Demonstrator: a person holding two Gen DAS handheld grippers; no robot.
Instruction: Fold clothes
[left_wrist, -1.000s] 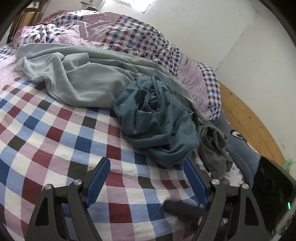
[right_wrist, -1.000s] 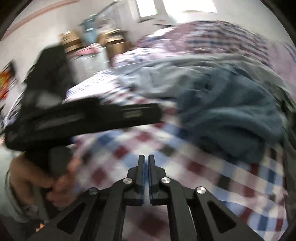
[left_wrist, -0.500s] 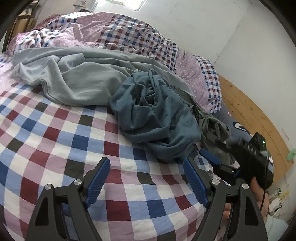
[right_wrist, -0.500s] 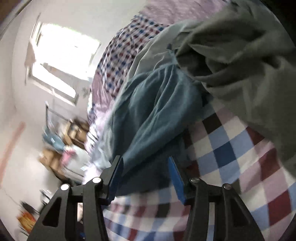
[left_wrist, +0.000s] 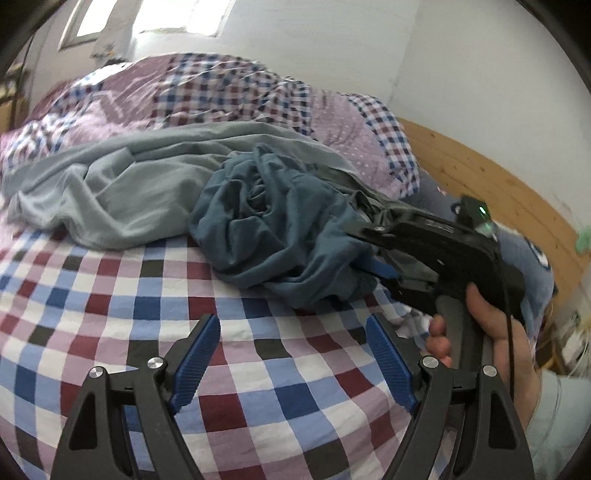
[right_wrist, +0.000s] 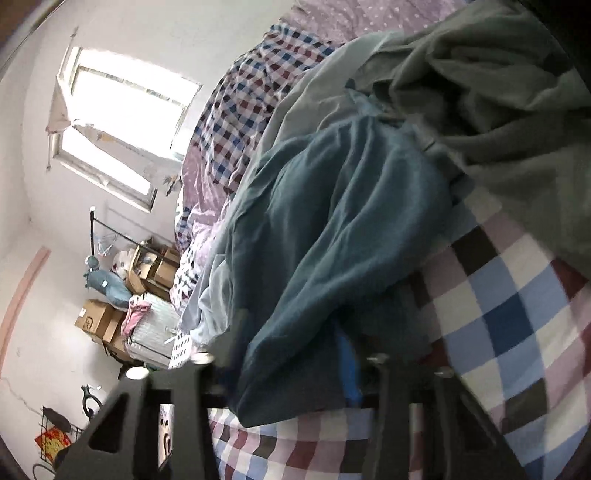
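Note:
A crumpled dark teal garment (left_wrist: 273, 229) lies in a heap on the checked bed sheet (left_wrist: 110, 295). A pale grey-blue garment (left_wrist: 129, 184) spreads behind and to its left, and an olive-grey one (left_wrist: 369, 199) sits at its right. My left gripper (left_wrist: 291, 358) hovers open over bare sheet, short of the teal heap. A hand (left_wrist: 487, 332) holds my right gripper (left_wrist: 373, 267), which is pushed into the heap's right edge. In the right wrist view the teal garment (right_wrist: 332, 240) drapes between the spread fingers of the right gripper (right_wrist: 288, 362). One blue pad (right_wrist: 347, 365) shows; cloth covers the other.
A bunched plaid and dotted quilt (left_wrist: 192, 96) and a pillow (left_wrist: 362, 136) fill the far side of the bed. A wooden panel (left_wrist: 498, 184) runs along the wall at right. Cardboard boxes (right_wrist: 99, 317) and clutter stand on the floor beyond the bed.
The right gripper went from shut to open and moved into the teal garment's edge, so cloth now lies between its fingers. The left gripper stayed open and dropped lower towards the sheet.

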